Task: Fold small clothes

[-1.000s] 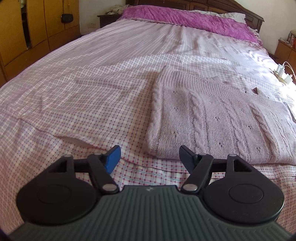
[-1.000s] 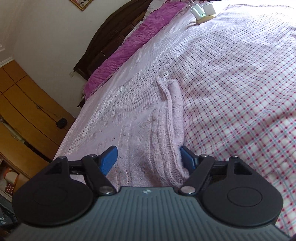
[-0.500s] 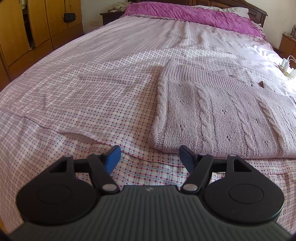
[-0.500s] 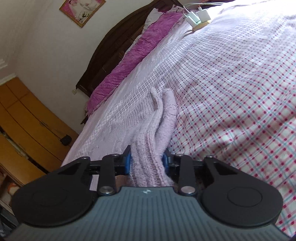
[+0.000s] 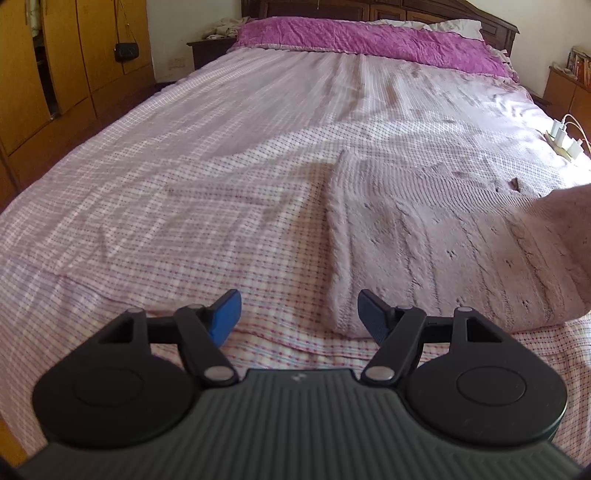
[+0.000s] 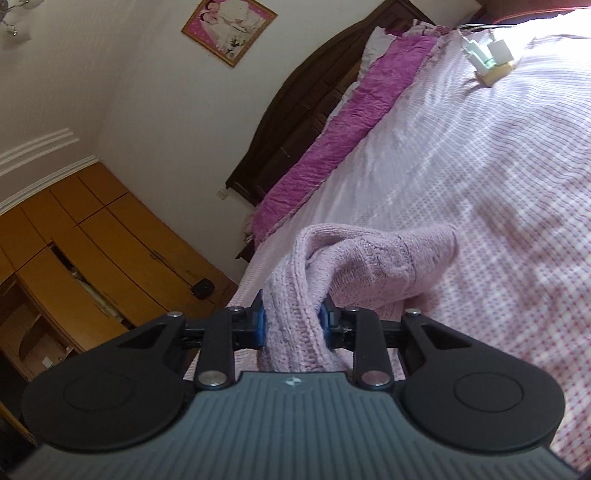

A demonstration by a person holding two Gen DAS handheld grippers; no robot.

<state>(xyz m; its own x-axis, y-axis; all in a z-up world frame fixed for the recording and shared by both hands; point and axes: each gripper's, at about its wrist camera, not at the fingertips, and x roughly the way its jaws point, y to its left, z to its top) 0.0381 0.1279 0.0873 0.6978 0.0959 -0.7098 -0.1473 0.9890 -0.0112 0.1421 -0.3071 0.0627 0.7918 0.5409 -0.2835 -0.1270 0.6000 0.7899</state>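
since half a second ago the right gripper has lifted, and the bunched edge of the sweater it pinches now hangs raised off the bed, with much more wall and wardrobe in its view. its blue pads are closed tight on a thick fold of the pink knit, which rises from between them and drapes over to the right. the left gripper has shifted little; it hovers low above the near edge of the bed, jaws wide apart and holding nothing, one pad over the checked sheet and the other just beside the sweater's near left corner. in the left view the sweater lies mostly flat on the right half of the bed, cable pattern up, its right side pulled up into a raised fold at the frame's right edge. a purple blanket runs across the far end below the dark headboard. chargers sit on the far right of the sheet, well apart from the sweater. a small black bag hangs on the wardrobe at far left, and a framed picture hangs on the wall in the right view.
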